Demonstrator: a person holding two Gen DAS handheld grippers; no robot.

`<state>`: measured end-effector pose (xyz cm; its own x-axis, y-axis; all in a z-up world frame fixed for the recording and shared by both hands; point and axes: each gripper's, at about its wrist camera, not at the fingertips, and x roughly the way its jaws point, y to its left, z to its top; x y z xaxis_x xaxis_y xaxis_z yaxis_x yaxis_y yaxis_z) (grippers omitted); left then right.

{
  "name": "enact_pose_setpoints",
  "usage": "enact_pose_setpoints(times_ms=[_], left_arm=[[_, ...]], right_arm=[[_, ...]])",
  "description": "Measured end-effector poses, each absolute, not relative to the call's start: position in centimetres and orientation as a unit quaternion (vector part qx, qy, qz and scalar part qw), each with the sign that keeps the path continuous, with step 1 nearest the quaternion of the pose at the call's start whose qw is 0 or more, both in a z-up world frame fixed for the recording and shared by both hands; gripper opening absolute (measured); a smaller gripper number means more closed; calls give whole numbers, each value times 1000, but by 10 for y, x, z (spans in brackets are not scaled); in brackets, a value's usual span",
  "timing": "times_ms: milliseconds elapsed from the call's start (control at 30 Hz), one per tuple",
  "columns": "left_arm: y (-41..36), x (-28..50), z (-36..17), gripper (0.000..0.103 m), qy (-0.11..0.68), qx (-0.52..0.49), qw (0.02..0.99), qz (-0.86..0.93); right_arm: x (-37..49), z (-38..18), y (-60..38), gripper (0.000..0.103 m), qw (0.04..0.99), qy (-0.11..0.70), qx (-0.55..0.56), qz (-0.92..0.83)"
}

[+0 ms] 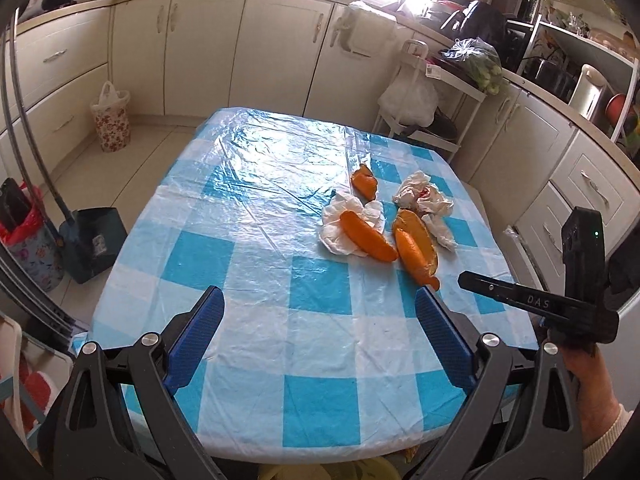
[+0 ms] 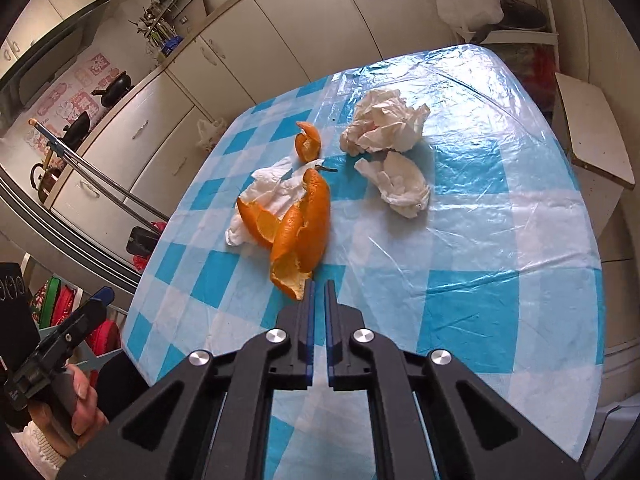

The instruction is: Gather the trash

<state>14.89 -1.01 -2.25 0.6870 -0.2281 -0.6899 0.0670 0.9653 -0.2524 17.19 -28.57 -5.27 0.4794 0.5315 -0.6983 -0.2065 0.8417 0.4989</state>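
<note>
Orange peels and crumpled tissues lie on the blue-checked tablecloth (image 1: 260,240). A long peel (image 2: 304,224) reaches toward my right gripper (image 2: 319,285), whose jaws stand almost together with only tablecloth showing in the narrow gap. The peel's near end touches the outside of the left fingertip (image 2: 307,288). A second peel (image 2: 260,224) rests on a tissue (image 2: 272,188), and a small curled peel (image 2: 308,144) lies farther back. Two more tissues (image 2: 384,124) (image 2: 400,184) sit to the right. My left gripper (image 1: 320,312) hangs open over the near table edge, holding nothing, well short of the peels (image 1: 370,242).
Kitchen cabinets (image 1: 200,52) line the far walls. A floral bin (image 1: 111,120) and a dark dustpan (image 1: 94,240) stand on the floor left of the table. A white trolley with a plastic bag (image 1: 412,96) stands behind the table's far right corner. A stool (image 2: 592,136) stands beside the table.
</note>
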Motion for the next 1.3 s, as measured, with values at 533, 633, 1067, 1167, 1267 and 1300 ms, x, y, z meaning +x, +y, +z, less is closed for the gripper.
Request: enact_pose_setpoints(times_ms=[533,633,1067,1167,1267,1300], left_arm=[[-1,182,-29,93,405,-113,906,-50],[-2,189,-31,93,406,-114,905,-48],[-3,213,-40,93,416,-126,899,-39],[-3,219,-39,93,416,-123,901,-35],[0,231,-37,93,414,-125,901,-31],[-1,235,-37,93,416,-125,900,-32]], right_arm=[[219,-52,-244,9,843,447,189,230],[205,-47,-256,4,840,445,193,242],[219,-56,-261,70,840,436,238,218],[224,-62,-240,55,841,449,206,220],[220,-65,-220,26,843,465,146,230],[217,-64,-218,24,844,465,136,232]])
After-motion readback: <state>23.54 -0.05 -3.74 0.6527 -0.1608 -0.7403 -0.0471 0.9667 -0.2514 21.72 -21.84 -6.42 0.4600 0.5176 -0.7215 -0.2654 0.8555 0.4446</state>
